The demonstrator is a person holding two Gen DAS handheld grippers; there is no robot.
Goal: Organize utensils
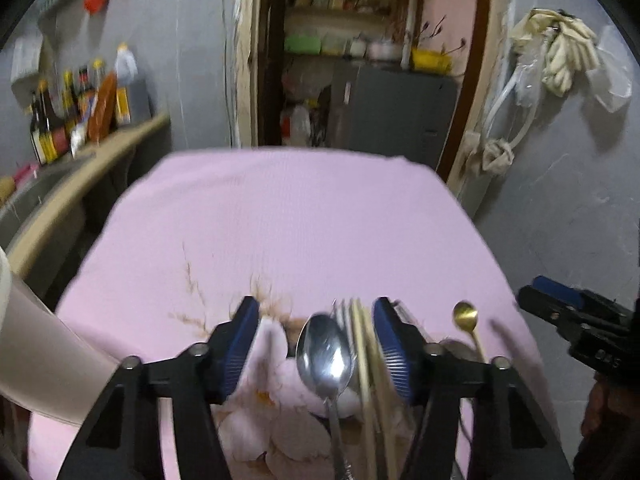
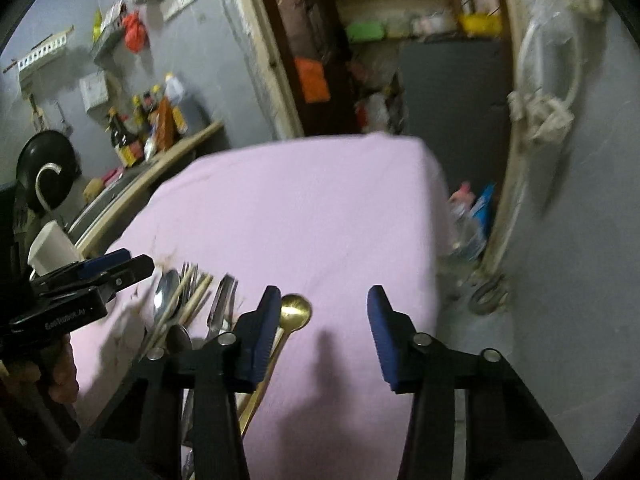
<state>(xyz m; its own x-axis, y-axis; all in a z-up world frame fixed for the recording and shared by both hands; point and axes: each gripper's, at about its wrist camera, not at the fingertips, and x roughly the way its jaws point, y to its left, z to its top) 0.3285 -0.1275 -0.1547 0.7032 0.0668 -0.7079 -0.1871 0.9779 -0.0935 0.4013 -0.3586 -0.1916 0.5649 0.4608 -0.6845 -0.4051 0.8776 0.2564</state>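
Pink cloth (image 1: 280, 216) is covering the bench, and I am looking down on a bunch of utensils lying at its near edge. My left gripper (image 1: 316, 348) is hanging over them with its jaws apart, gripping nothing; a large silver metal spoon (image 1: 326, 354) and pale wooden chopsticks (image 1: 366, 360) are showing in the gap between its blue pads. My right gripper (image 2: 322, 334) is also standing open and empty over bare cloth, with a small gold spoon (image 2: 296, 308) lying just beside its left pad. Steel forks (image 2: 222, 300) are resting between both spoons.
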